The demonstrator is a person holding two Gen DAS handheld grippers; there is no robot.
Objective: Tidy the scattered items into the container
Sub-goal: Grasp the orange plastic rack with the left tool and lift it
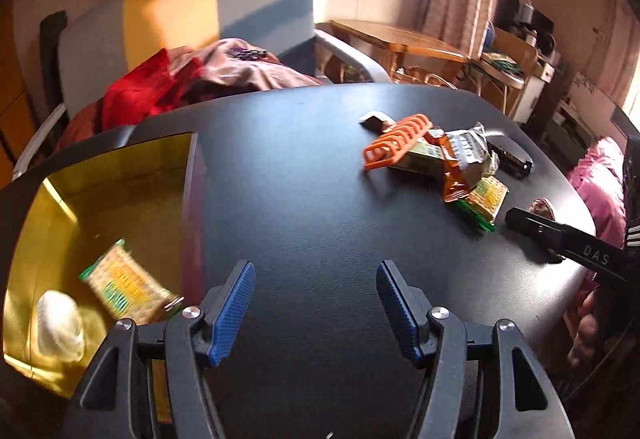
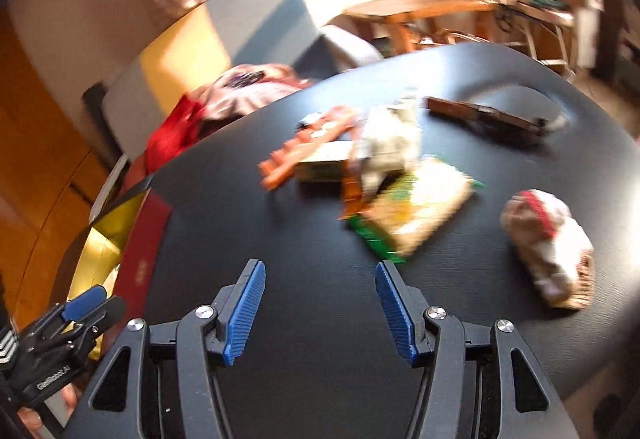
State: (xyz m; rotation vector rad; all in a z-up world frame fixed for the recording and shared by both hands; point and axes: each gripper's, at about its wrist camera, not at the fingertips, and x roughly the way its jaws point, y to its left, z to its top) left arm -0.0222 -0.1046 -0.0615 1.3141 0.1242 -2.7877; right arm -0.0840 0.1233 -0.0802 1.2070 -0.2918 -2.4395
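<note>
Cracker packet (image 2: 416, 209) on table (image 2: 304, 239) judged light, crinkly and crush-prone, best pinched across its short edges; left gripper (image 1: 316, 303) and right gripper (image 2: 320, 305) both gape empty.

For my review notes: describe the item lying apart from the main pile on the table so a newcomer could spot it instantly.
Start at the black table and find the snack pile around the orange plastic rack. Go right, past the green cracker packet, to the lone wrapped snack. It touches nothing, and its crinkly white-and-brown wrapper carries a red band.
</note>
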